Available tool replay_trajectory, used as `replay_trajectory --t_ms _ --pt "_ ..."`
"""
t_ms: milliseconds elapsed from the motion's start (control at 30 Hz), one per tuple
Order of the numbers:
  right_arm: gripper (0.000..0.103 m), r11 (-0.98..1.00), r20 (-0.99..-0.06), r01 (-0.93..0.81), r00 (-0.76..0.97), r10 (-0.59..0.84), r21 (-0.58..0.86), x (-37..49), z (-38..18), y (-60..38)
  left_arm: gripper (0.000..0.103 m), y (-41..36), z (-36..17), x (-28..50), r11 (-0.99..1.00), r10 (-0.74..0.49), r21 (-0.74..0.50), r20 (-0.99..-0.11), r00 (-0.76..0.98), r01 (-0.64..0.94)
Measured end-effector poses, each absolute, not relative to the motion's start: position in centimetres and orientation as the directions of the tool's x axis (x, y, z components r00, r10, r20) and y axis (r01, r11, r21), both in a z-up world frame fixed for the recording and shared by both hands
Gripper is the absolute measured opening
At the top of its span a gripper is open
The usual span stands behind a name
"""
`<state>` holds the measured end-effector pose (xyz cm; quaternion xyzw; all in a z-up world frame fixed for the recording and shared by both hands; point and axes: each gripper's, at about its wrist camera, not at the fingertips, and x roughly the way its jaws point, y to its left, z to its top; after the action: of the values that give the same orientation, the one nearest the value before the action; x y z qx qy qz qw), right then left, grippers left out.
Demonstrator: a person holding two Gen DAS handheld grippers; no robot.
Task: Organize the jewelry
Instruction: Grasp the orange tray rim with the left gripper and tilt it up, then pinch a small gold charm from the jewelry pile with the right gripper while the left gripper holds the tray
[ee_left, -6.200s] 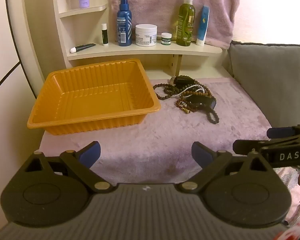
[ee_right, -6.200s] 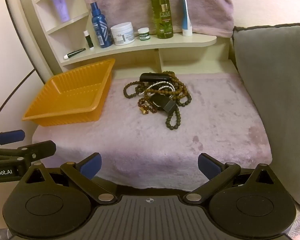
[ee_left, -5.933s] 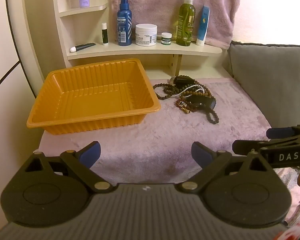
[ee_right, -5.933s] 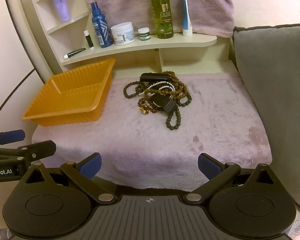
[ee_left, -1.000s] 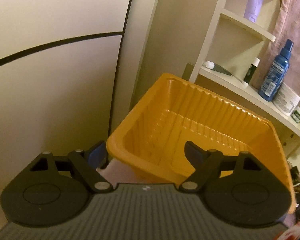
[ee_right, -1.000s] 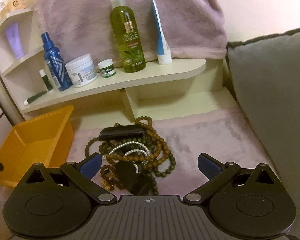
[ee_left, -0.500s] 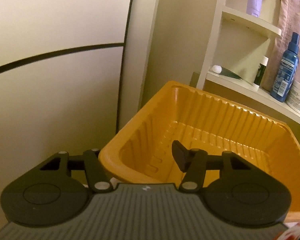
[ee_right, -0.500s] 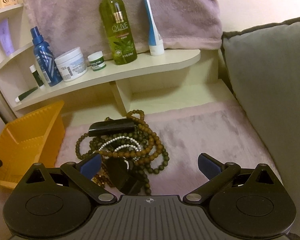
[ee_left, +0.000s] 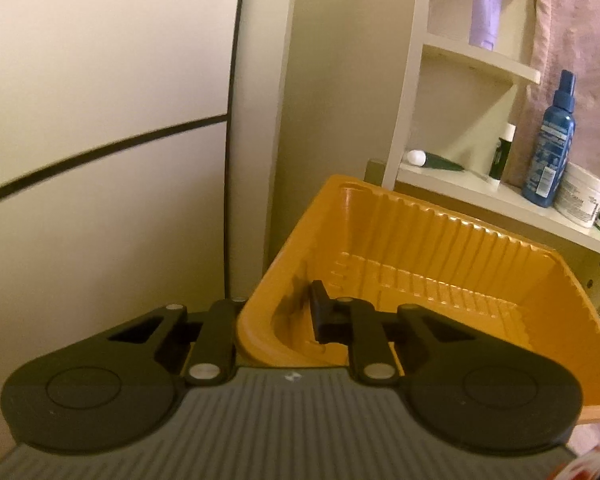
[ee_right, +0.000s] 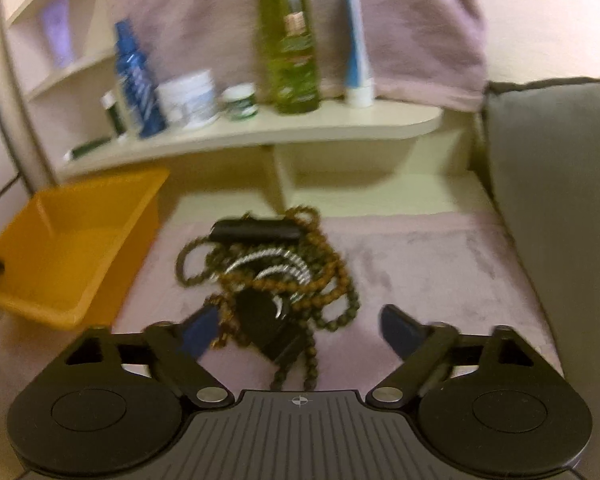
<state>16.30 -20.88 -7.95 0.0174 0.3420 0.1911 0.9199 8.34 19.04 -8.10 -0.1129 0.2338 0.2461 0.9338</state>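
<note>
My left gripper (ee_left: 278,320) is shut on the near left corner wall of the orange tray (ee_left: 440,264), one finger inside and one outside, hidden behind the rim. The tray holds nothing that I can see. It also shows in the right wrist view (ee_right: 72,248), at the left. My right gripper (ee_right: 300,330) is open, just above the near edge of a tangled pile of jewelry (ee_right: 268,280): brown bead strings, a white bead strand and black pieces, lying on the pink cloth (ee_right: 420,272).
A cream shelf (ee_right: 260,132) behind holds a blue bottle (ee_left: 548,144), a white jar (ee_right: 188,96), a green bottle (ee_right: 292,48) and a tube (ee_right: 356,52). A grey cushion (ee_right: 560,184) stands at the right. A cream wall (ee_left: 100,120) is left of the tray.
My left gripper has closed on the tray's corner wall. My right gripper has moved down and forward over the jewelry pile, which now lies between its fingers.
</note>
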Motion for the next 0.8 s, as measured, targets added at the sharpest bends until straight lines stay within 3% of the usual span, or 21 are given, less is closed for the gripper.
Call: replay_trajectory --t_ms 267,400,533,800 --pt "0.048 0.892 -0.627 -0.449 0.679 0.381 0.055 15.5 -8.1 -19.0 0.016 20.6 -7.0 8.7 0.873 0.385 -0.077 -0.499 0.777 -0.482" --pt "0.045 0.858 -0.608 -0.512 0.668 0.43 0.044 15.3 -7.4 -17.4 0.015 20.5 -7.0 8.6 0.883 0.379 -0.059 -0.499 0.78 -0.466" --pt "0.036 0.82 -0.61 -0.572 0.657 0.443 -0.02 15.0 -7.2 -15.0 0.014 20.8 -6.7 8.9 0.886 0.365 -0.07 -0.506 0.782 -0.459" --pt "0.026 0.826 -0.702 -0.562 0.604 0.376 -0.04 16.4 -9.6 -13.6 0.014 21.3 -6.4 9.3 0.894 0.358 -0.056 -0.505 0.785 -0.444"
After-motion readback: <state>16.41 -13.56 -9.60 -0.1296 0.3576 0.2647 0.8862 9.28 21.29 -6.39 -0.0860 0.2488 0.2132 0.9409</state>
